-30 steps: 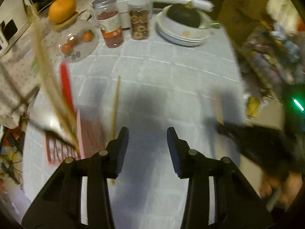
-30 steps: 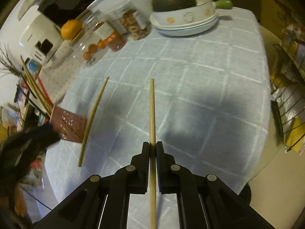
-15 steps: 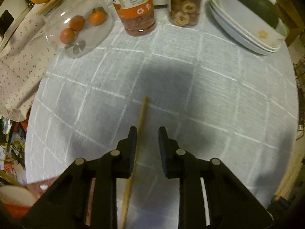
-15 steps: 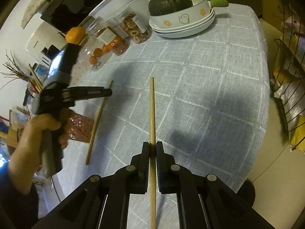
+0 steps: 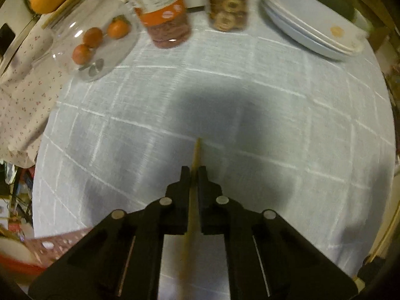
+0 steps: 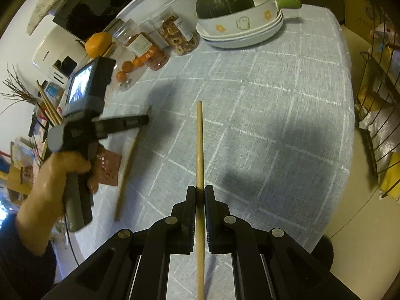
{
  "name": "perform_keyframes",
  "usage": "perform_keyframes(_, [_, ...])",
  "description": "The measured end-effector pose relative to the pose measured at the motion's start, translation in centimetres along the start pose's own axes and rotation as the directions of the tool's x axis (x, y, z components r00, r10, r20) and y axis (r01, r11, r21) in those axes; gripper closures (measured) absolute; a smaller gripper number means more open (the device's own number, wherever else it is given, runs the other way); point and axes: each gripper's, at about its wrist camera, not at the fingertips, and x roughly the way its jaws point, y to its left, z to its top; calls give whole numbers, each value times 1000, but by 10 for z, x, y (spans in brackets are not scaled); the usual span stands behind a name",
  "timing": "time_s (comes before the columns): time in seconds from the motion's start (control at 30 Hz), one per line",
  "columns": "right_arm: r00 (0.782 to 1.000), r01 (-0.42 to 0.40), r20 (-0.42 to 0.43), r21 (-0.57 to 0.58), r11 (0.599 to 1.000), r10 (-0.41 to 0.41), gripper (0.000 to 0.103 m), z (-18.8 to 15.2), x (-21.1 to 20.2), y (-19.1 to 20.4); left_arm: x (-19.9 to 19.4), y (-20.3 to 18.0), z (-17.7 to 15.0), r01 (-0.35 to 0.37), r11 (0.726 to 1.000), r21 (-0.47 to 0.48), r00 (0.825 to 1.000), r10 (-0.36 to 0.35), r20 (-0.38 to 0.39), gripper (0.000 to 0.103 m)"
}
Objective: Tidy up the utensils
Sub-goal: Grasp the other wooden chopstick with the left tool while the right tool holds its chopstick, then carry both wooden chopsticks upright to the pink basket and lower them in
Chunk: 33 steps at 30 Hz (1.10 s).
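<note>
My left gripper (image 5: 194, 168) points steeply down at the grey checked tablecloth (image 5: 275, 125). Its jaws are closing tight on a thin wooden chopstick (image 5: 196, 152), and the pads press on it near its far tip. In the right wrist view that chopstick (image 6: 127, 172) lies slanted on the cloth, with the hand-held left gripper (image 6: 143, 120) at its far end. My right gripper (image 6: 200, 188) is shut on a second, thicker chopstick (image 6: 199, 145) that sticks out forward above the table. A pink perforated utensil holder (image 6: 110, 167) stands at the table's left edge.
At the back are a glass dome over small oranges (image 5: 100, 42), two snack jars (image 5: 162, 20), stacked white plates (image 5: 312, 32) and a dark green squash (image 6: 225, 0) in a pan. A wire rack (image 6: 375, 125) stands beyond the table's right edge.
My left gripper dropped onto the chopstick on the cloth and its jaws went from wide open to shut on it. The right gripper held its chopstick still.
</note>
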Motion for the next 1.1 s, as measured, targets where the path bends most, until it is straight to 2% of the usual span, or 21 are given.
perform_keyframes(0.17, [999, 10, 31, 14, 1000, -11, 96, 1, -11, 5, -27, -26, -19, 35, 998, 60, 998, -38, 47, 97])
perform_keyframes(0.33, [997, 15, 77, 1, 1000, -15, 96, 1, -29, 14, -68, -37, -34, 83, 992, 98, 989, -94, 115, 97])
perform_keyframes(0.5, [988, 16, 152, -17, 1000, -14, 96, -4, -57, 23, -116, -32, -57, 154, 983, 102, 964, -172, 204, 97])
perform_keyframes(0.67, [978, 8, 207, -3, 1000, -7, 96, -10, -74, 32, -146, -6, -80, 165, 982, 98, 941, -186, 283, 97])
perform_keyframes(0.77, [969, 1, 246, -11, 1000, 2, 96, -13, -85, 42, -167, 14, -94, 189, 980, 69, 922, -201, 332, 97])
perform_keyframes(0.9, [960, 12, 278, -83, 996, 12, 96, -15, -95, 65, -194, 40, -117, 180, 981, 66, 886, -191, 423, 97])
perform_keyframes(1.1, [955, 43, 296, -172, 984, 10, 96, -15, -104, 95, -227, 77, -146, 214, 976, 42, 825, -204, 528, 97])
